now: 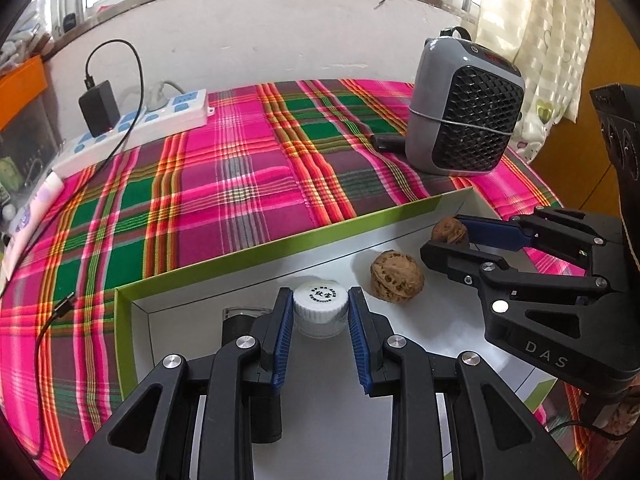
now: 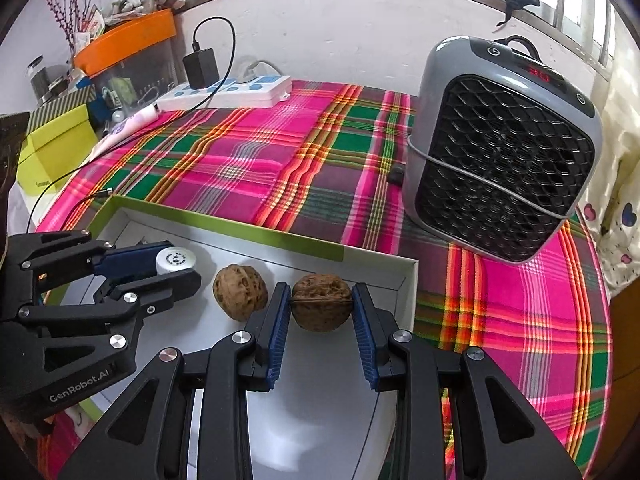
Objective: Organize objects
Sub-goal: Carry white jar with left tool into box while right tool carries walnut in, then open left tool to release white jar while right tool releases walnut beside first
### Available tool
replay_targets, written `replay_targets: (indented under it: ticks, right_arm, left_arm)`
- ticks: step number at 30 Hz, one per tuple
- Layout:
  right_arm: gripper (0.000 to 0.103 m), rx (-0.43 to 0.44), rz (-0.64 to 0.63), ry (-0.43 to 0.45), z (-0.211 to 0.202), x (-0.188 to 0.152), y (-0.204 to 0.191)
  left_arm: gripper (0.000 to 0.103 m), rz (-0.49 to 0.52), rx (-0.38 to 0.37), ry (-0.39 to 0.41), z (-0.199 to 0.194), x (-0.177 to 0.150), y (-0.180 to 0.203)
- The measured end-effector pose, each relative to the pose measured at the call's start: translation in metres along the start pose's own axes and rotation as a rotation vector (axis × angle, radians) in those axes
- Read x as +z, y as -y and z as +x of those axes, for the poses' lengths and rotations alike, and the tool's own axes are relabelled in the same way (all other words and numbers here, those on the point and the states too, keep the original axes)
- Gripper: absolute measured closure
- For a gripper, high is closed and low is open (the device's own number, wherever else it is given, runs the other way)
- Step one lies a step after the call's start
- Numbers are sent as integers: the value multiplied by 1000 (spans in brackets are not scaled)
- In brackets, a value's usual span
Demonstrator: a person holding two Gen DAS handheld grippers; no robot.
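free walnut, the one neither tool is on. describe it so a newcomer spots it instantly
Find the green-rimmed white box on the plaid cloth, in front of the grey heater. Inside, the free walnut lies between the white-capped jar and a second walnut. Unlike both neighbours, no tool grips it.

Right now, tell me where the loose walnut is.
The loose walnut lies on the white floor of the green-rimmed box, between the white-capped jar in the left gripper and the walnut in the right gripper.
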State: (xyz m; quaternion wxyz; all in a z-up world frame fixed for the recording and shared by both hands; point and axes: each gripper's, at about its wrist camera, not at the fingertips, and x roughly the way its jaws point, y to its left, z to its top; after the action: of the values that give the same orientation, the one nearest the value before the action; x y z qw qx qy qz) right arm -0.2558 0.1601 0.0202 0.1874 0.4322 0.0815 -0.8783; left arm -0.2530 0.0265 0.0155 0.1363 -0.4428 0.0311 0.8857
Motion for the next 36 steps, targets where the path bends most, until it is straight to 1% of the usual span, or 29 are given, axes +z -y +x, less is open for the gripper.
replay_targets:
  ticks: [17,25,28,36]
  right_arm:
    - [70,-8,-3,-2,1,0,-2]
    - [70,-13,1,-2,1,0,-1]
    - [70,-14,-1,3,0,-1,-3]
    - [70,-18,11,21,-8,-2,-2]
  left_arm:
    - [77,0,-3,-13,1,0,0]
    - [70,-7,-7,-9,-1,-1,1]
    - [68,6,-2,-3,-2,-1,2]
    - [68,-6,-8,6,-10,-4,3]
